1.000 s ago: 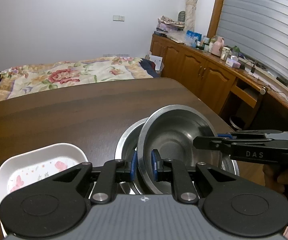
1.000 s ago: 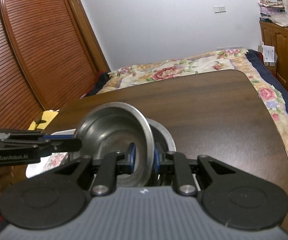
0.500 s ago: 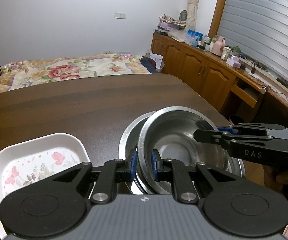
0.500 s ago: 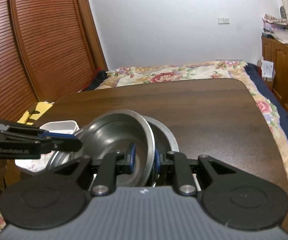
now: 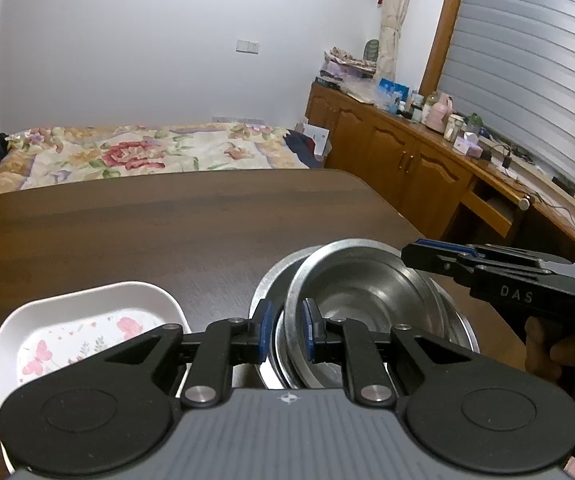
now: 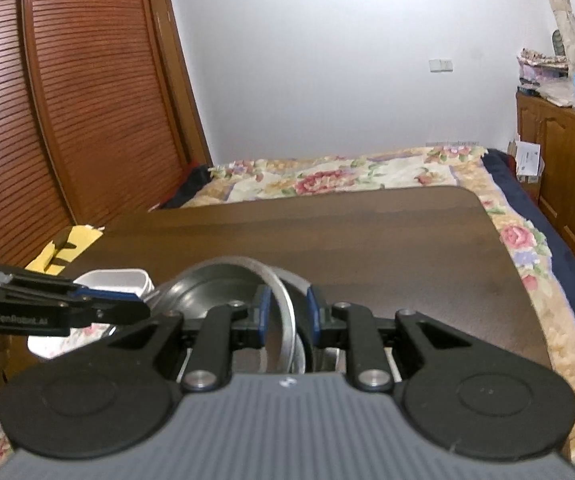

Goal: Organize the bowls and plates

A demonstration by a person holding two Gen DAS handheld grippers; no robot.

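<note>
- Dark wooden counter [image 5: 167, 232] carries everything.
- White floral plate [image 5: 87, 320] sits left of the bowls.
- Larger steel bowl [image 5: 461, 320] holds the tilted smaller steel bowl [image 5: 367, 292].
- Left claw [image 5: 286, 330] and right claw [image 6: 287, 316] each pinch the smaller bowl's rim.

A lived-in bedroom in a private home: a bed [image 5: 139, 152] under a floral quilt lies beyond a dark wooden table [image 5: 167, 220]; louvred wooden wardrobe doors [image 6: 47, 120] line one wall; low wooden cabinets [image 5: 399, 160], cluttered with bottles and boxes, run below a shuttered window [image 5: 535, 60].
</note>
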